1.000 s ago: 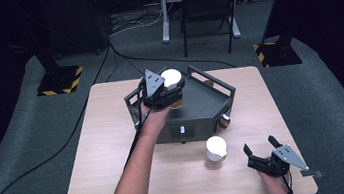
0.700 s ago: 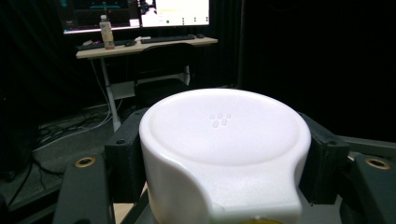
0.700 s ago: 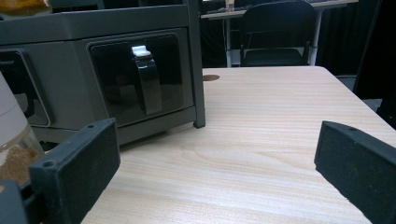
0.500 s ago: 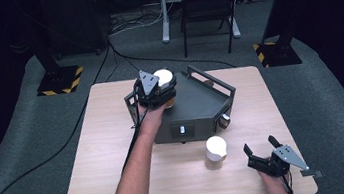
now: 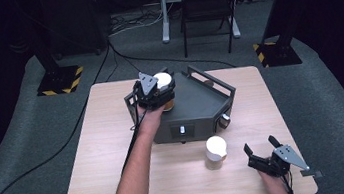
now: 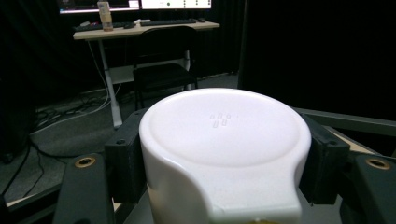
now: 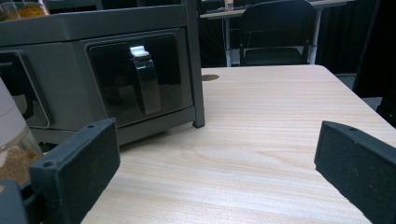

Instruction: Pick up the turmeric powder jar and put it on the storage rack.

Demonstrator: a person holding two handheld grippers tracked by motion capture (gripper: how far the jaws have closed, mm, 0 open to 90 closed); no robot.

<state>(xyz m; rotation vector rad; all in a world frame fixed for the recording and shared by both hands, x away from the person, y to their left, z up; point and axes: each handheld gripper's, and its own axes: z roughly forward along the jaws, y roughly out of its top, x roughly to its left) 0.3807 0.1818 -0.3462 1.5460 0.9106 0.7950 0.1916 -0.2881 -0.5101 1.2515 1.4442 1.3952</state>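
- My left gripper (image 5: 156,90) is clamped on the white-lidded jar (image 6: 224,140), pads squeezing the lid from both sides, up over the far-left corner of the grey rack (image 5: 201,104). Biggest risk: I've got it by the lid only, so if the lid isn't screwed tight the glass body w/ the brown stuff could drop off and smash on the rack top or the table (image 5: 106,151).
- Next: lid is smooth, rounded plastic. Any tilt or quick swing and it could slide out between the pads, I reckon.
- Rack has a raised rail round its far edge. Coming down blind, the jar base could catch the rail and tip. I can't see the base from my left gripper view, so alignment is guesswork.
- My right gripper (image 5: 265,153) sits near-right on the table, jaws wide apart, holding nothing. The second jar (image 5: 216,152) stands just left of it; a careless nudge knocks that one over.
- Smallest: left cable trails along my forearm, could snag the rack's near corner if I pull back fast.
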